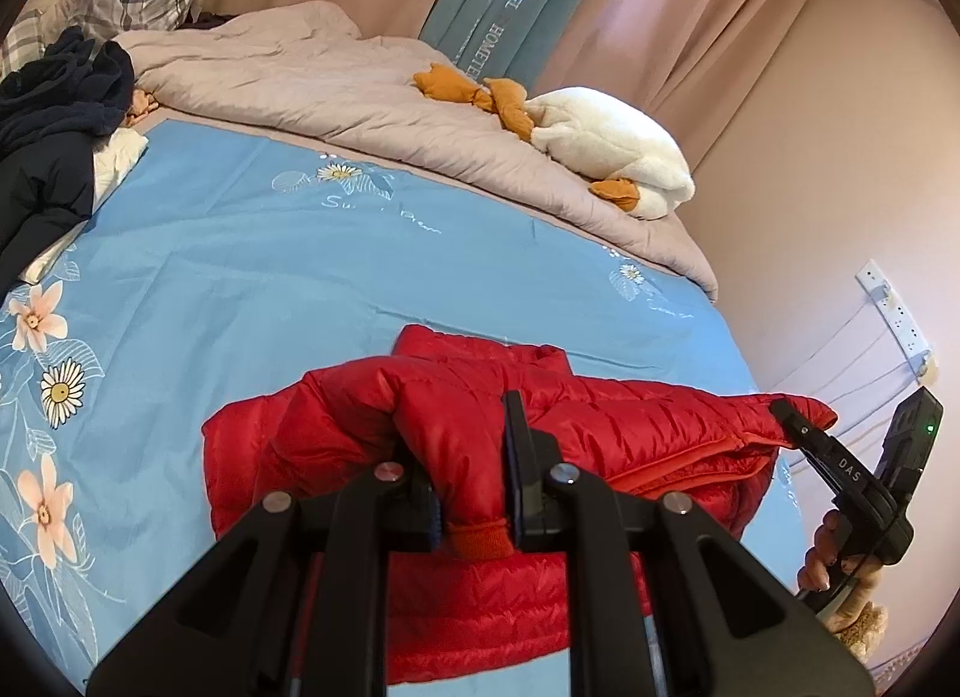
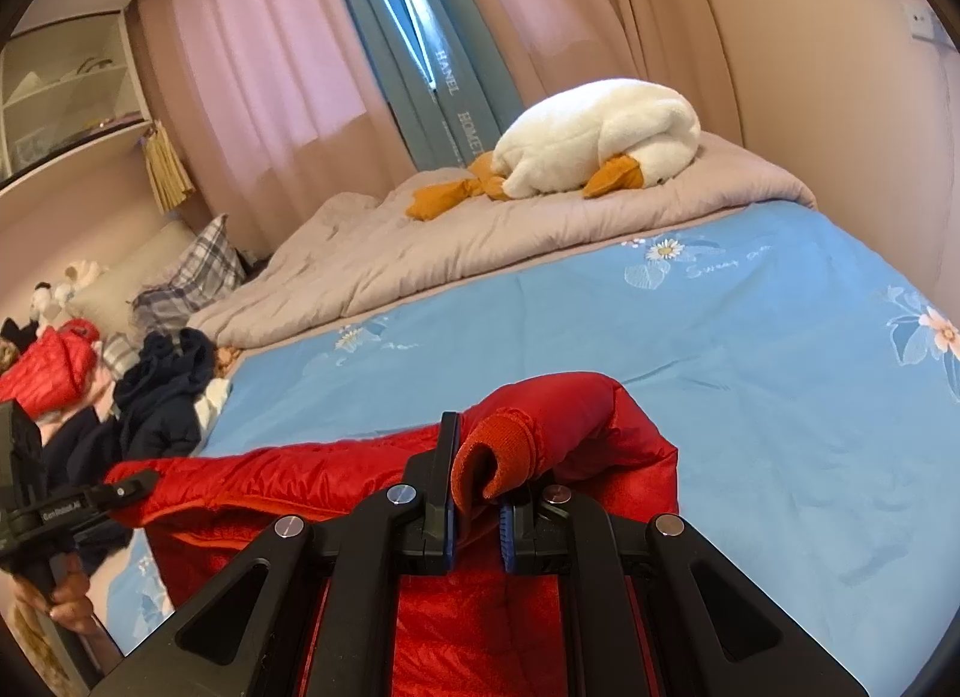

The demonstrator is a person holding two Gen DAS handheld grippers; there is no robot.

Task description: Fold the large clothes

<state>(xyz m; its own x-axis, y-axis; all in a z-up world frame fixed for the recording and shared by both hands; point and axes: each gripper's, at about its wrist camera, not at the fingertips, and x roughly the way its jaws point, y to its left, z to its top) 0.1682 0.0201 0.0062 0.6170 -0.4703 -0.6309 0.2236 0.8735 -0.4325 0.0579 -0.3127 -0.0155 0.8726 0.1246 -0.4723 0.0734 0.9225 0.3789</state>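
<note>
The left gripper [image 1: 474, 493] clamps one knit cuff [image 1: 480, 541] and the right gripper [image 2: 477, 487] pinches the other cuff [image 2: 498, 457] of a red puffer jacket [image 1: 600, 433], lying partly folded on the blue floral bedsheet [image 1: 270, 253] near the grey comforter [image 1: 360, 85].

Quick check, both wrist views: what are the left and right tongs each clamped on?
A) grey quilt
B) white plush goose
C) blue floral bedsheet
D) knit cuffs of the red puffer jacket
D: the left tongs and right tongs each pinch a ribbed orange-red cuff of the red quilted puffer jacket.
</note>
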